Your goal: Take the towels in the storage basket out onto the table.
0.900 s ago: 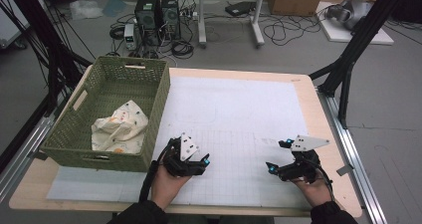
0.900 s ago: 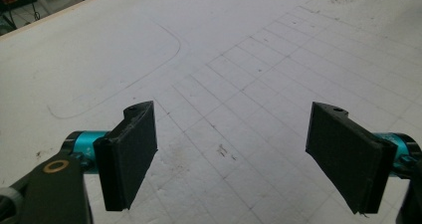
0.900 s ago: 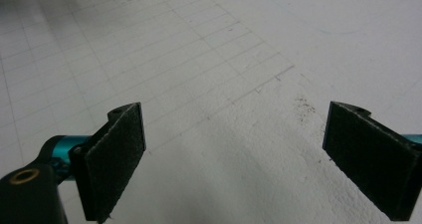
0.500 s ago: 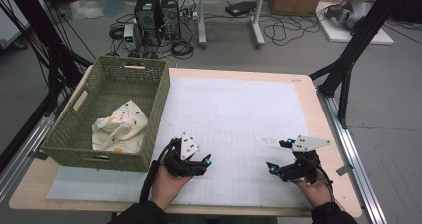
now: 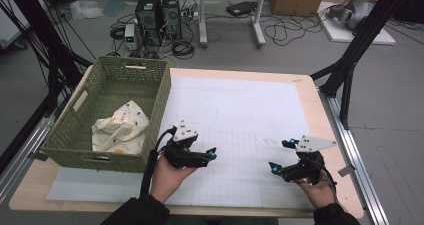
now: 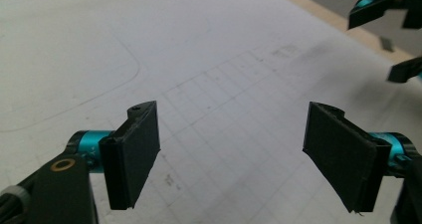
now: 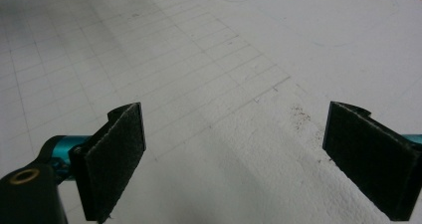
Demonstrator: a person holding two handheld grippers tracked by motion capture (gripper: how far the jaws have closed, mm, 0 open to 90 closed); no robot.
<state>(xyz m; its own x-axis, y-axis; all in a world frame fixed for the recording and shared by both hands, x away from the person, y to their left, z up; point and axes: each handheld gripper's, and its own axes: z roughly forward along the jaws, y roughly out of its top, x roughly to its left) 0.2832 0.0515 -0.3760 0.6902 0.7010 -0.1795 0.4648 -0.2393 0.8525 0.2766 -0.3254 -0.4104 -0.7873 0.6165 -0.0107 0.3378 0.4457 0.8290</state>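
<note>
Both jaws spread wide, nothing grasped: left gripper (image 5: 212,154) and right gripper (image 5: 271,167) are rested on white gridded mat (image 5: 240,115), likely idle. Crumpled cream patterned cloth (image 5: 120,131) is left inside green woven basket (image 5: 160,92).

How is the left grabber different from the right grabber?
The left gripper rests close beside the green basket, while the right gripper sits near the table's right edge. The left gripper points toward the right; the right gripper points back toward the left. Both are open, hold nothing, and sit low over the white gridded mat.
</note>
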